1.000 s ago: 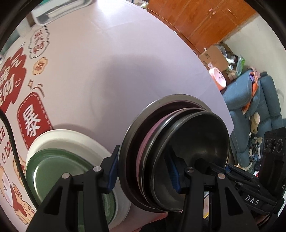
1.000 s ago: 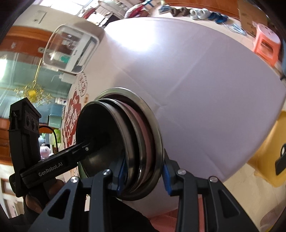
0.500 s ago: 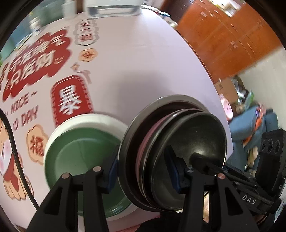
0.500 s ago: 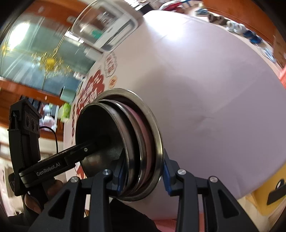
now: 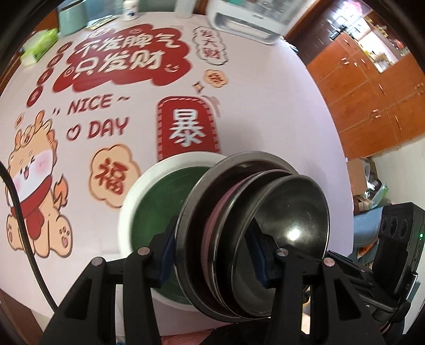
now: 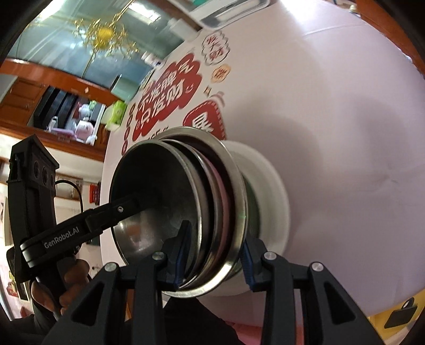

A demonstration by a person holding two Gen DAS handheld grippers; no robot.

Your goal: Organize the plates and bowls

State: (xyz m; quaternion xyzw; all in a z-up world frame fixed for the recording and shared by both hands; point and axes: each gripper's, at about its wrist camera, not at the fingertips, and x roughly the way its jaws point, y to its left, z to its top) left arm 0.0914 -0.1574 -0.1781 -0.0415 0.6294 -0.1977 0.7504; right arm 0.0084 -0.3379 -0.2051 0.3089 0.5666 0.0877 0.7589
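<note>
Left hand-held gripper (image 5: 215,253) and right hand-held gripper (image 6: 212,248) both clamped on a nested stack (image 5: 252,233) of round glossy steel bowls and a pink plate, tilted above a green-centred white plate (image 5: 156,212) on the smooth printed bench (image 5: 265,106).

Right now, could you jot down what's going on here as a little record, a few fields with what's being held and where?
held: stack of metal dishes, a pink one among them, tipped on edge
left tongs: clamped on the stack's rim
right tongs: clamped on the same stack, opposite side
behind the stack: white plate with a green plate in it, lying on the table
table: pale cover printed with red signs and a cartoon animal
far edge: white appliance
</note>
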